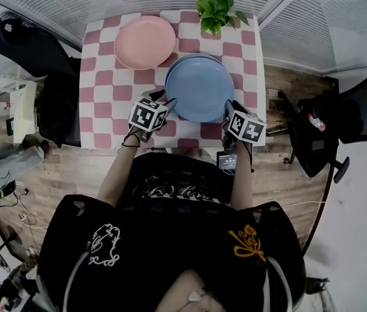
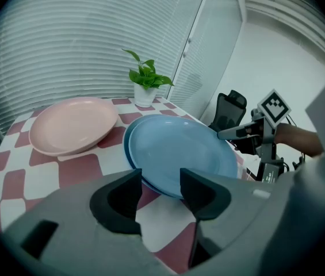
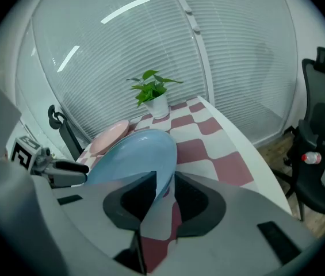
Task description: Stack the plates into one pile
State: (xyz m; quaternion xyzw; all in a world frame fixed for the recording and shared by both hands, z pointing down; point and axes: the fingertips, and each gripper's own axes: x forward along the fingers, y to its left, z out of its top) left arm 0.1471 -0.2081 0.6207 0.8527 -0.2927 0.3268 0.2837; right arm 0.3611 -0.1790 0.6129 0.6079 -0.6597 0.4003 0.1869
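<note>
Head view, seen from above the person's shoulders: a small table [image 1: 105,112] in a pink-and-white check carries a pink plate [image 1: 145,41] at its far left, lying by itself, and a potted plant [image 1: 217,8] at the far edge to the right; nearer the person lies a light blue plate [image 1: 199,90], set on top of a darker blue plate [image 2: 126,150] whose rim shows round one side of it (the two are not quite centred on each other); the blue pair sits just beside the pink plate, and from up here I cannot tell whether their rims touch. The left gripper [image 1: 160,99] stands at the near left edge of the light blue plate; its own view shows the jaws well apart, the plate's rim just beyond the gap and neither pad pressing on it. The right gripper [image 1: 230,108] is at the near right edge of the same plate; in its view the jaws are drawn in close with the plate's rim pinched between them. A black office chair [image 1: 345,119] stands on the wooden floor to the right of the table.
</note>
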